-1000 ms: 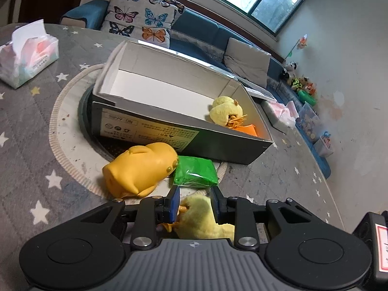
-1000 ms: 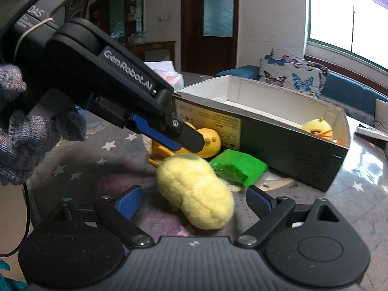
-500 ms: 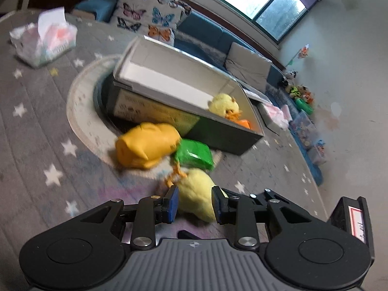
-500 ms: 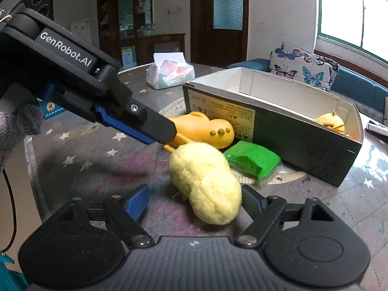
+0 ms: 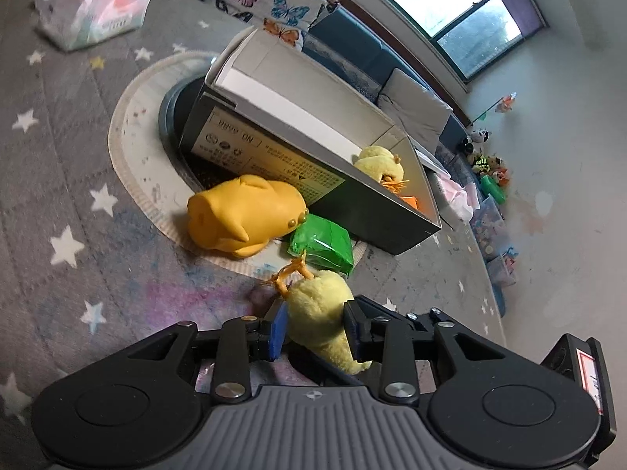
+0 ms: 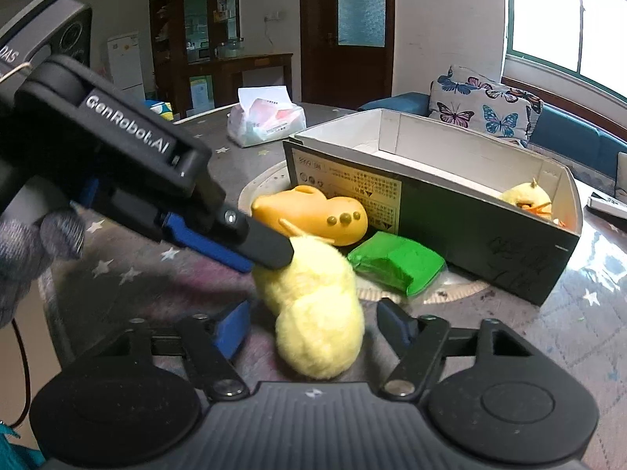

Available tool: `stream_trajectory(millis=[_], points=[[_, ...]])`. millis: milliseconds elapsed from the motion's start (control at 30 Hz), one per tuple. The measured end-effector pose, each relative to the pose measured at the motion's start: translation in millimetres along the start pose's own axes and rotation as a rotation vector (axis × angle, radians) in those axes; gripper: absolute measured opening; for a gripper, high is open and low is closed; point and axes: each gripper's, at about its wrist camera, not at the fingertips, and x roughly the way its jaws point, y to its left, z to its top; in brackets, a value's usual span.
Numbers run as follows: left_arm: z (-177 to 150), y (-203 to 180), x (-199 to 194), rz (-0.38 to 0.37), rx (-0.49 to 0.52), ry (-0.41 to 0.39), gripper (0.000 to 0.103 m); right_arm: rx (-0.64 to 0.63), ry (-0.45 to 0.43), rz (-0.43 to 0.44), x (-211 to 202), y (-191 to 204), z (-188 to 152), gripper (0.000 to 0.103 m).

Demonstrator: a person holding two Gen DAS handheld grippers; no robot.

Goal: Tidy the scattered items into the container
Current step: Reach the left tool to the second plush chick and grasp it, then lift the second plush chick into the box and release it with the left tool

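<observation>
Progress looked partial. One chick (image 5: 378,160) and something orange were already in the box (image 5: 313,125), down at its far end. The left gripper (image 5: 315,327) had its jaws pinching a second chick (image 5: 321,313), which seemed just off the cloth, near the box. Right gripper (image 6: 313,327) sat behind it, jaws spread, touching nothing. Still out on the table: the pig (image 5: 243,215) and green pack (image 5: 321,243), both right beside the box wall.

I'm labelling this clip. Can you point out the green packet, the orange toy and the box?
green packet (image 5: 321,243), left wrist view, middle of its shiny top face.
orange toy (image 5: 243,215), left wrist view, middle of its rounded body.
box (image 6: 462,215), right wrist view, its dark outer side wall.
</observation>
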Motion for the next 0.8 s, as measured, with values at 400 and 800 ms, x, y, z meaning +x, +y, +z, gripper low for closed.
stream_trajectory(millis=[400, 800], points=[[6, 1, 12, -0.012, -0.018, 0.004, 0.039, 0.016, 0.018, 0.002, 13, -2, 5, 0.053], [7, -15, 4, -0.023, 0.043, 0.005, 0.038, 0.039, -0.003, -0.003, 0, -2, 4, 0.049]])
